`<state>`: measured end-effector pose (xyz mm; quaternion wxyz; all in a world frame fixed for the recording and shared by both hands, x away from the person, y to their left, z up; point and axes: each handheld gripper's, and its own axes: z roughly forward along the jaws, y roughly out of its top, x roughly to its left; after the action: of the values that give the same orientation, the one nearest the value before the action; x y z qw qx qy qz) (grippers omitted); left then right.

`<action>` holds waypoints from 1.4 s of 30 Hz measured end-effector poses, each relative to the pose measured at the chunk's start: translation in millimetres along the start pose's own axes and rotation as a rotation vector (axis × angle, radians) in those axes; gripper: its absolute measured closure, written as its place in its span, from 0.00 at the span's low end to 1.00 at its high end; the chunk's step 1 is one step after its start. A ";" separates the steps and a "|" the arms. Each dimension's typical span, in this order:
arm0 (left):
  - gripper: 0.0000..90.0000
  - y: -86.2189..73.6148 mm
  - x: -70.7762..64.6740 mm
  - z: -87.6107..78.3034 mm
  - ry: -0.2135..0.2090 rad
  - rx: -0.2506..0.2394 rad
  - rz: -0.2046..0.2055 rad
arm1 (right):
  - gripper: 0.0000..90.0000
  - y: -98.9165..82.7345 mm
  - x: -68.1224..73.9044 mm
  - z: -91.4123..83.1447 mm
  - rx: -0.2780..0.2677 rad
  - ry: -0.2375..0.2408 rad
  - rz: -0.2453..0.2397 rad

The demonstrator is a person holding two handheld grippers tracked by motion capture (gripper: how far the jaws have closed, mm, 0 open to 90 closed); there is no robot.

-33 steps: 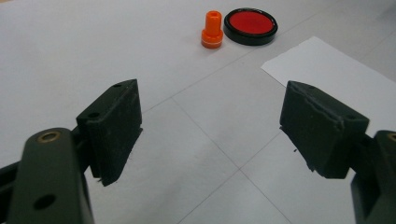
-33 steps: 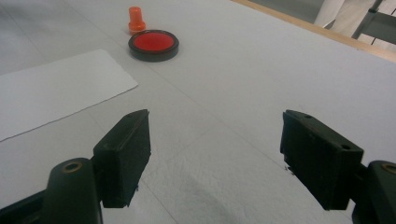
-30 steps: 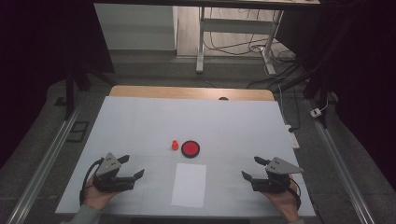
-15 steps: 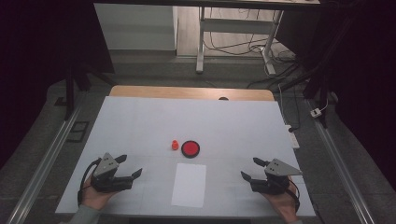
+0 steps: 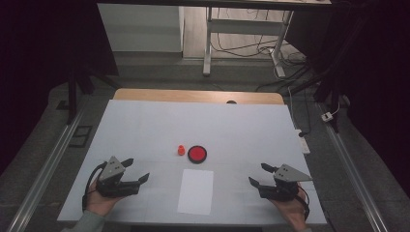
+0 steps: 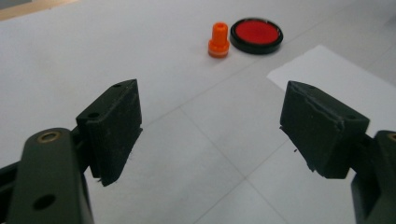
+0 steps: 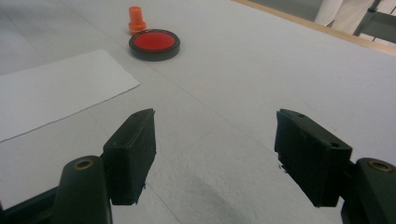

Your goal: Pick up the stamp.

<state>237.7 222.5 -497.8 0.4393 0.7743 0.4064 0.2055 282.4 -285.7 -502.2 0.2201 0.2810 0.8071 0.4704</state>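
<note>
Beside the paper (image 5: 196,191) | both tools (image 5: 129,176) (image 5: 261,175) gaped empty | stamp (image 5: 181,150) by pad (image 5: 197,153) might topple if clipped.

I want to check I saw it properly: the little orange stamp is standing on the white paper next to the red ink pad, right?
Not quite. The orange stamp stands on the bare table beside the red ink pad, not on the white paper, as the high view shows.

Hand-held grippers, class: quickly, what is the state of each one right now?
Left hand-held gripper: open, holding nothing.
Right hand-held gripper: open, holding nothing.
</note>
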 end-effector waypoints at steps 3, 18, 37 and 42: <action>0.23 5.7 1.6 3.4 -0.003 0.011 0.006 | 0.32 -0.3 3.0 1.2 0.009 0.003 -0.011; 0.24 31.2 -0.5 18.5 -0.040 0.017 0.036 | 0.32 -2.3 4.1 5.6 0.014 0.002 0.000; 0.24 57.1 -1.0 40.4 -0.083 0.016 0.060 | 0.32 -0.4 9.0 9.3 0.021 -0.001 -0.006; 0.24 63.3 -0.2 48.7 -0.092 0.022 0.075 | 0.32 -0.9 10.2 10.9 0.015 0.008 -0.007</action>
<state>298.9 179.3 -470.0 0.4409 0.8024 0.3589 0.1816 281.3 -272.4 -508.9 0.2165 0.2782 0.8124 0.4645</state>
